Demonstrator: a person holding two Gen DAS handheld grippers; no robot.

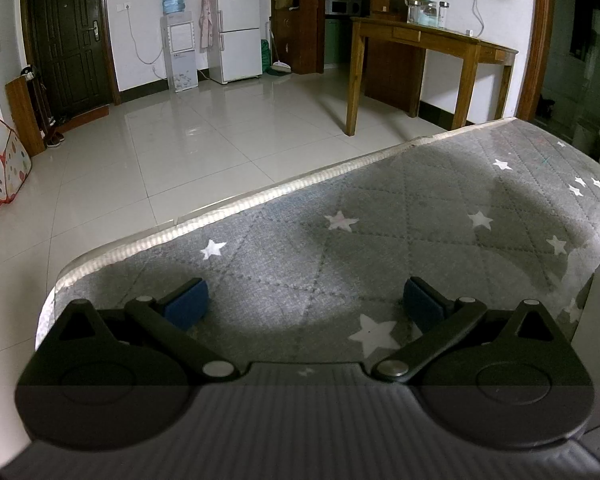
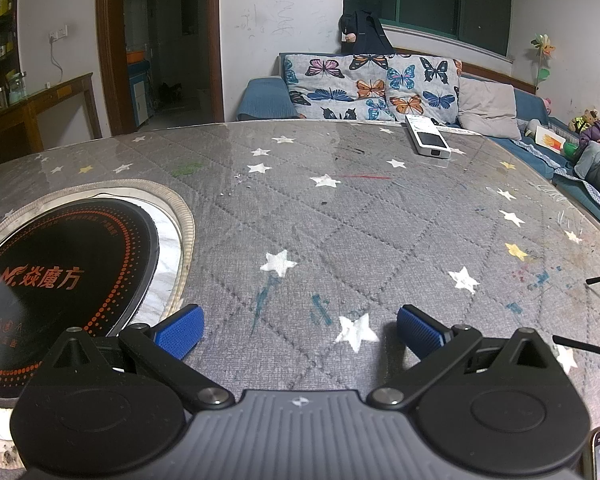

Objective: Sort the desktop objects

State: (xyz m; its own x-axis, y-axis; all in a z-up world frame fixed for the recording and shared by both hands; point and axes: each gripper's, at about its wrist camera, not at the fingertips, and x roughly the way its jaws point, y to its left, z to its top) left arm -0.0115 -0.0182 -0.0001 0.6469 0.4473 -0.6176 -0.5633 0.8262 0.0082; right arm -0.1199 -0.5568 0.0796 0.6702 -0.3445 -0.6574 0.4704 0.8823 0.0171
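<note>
One white remote (image 2: 427,136) lies flat at the table's (image 2: 340,220) far edge by the sofa (image 2: 380,84), long axis running near-to-far, dark end toward the camera. Wide bare cloth sits btwn it and the right gripper (image 2: 298,330), jaws spread, nothing held; one black cooktop (image 2: 60,280) inset to its left. Left gripper (image 1: 306,306) likewise released over bare cloth, table edge just ahead w/ open floor (image 1: 180,140) beyond.

place: home living room | signs: fridge (image 1: 236,20), water dispenser (image 1: 178,40), butterfly-cushioned sofa (image 2: 372,84), star-quilted table (image 2: 340,208)
</note>
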